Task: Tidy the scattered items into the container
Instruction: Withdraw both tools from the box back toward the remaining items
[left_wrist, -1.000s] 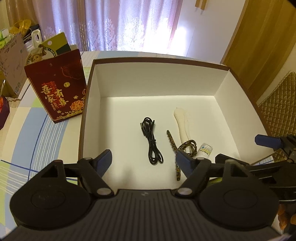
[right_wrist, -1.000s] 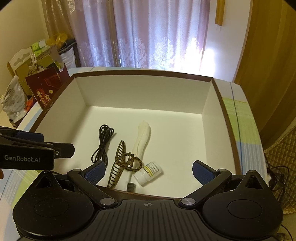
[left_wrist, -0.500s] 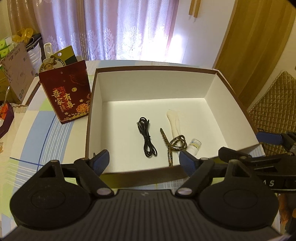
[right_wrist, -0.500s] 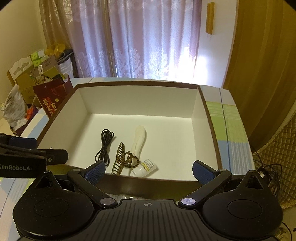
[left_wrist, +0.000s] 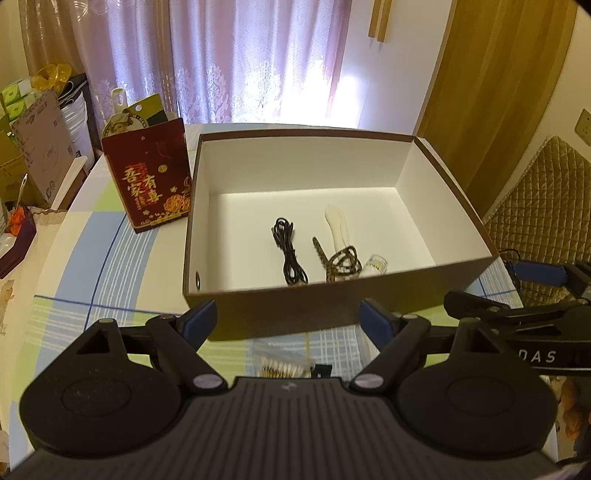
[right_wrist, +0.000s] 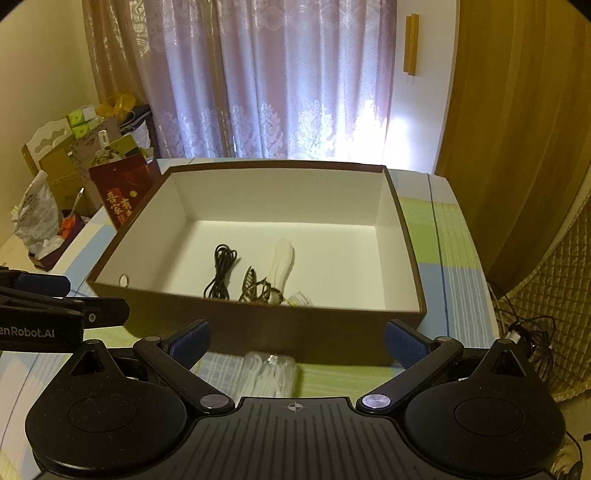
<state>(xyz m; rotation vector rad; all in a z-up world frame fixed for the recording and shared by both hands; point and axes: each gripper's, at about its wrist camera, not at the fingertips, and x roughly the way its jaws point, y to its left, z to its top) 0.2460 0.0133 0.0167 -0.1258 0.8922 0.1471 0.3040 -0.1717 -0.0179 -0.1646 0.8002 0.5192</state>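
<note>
Left wrist view: my left gripper (left_wrist: 286, 317) hangs with its blue fingers (left_wrist: 199, 315) spread wide and empty, just short of the brown box (left_wrist: 332, 306). Under it on the checked tablecloth (left_wrist: 92, 266) lies a clear packet of cotton swabs (left_wrist: 282, 363), outside the box. Inside, on the white floor, a black cable (left_wrist: 290, 254), a leopard-print hair clip (left_wrist: 338, 262), a white sock-like item (left_wrist: 338, 227) and a small bottle (left_wrist: 376, 264) lie close together. A red gift bag (left_wrist: 149, 182) stands left of the box. Right wrist view: my right gripper (right_wrist: 297, 341) is likewise wide and empty, over a clear plastic packet (right_wrist: 269, 373) before the box's near wall.
</note>
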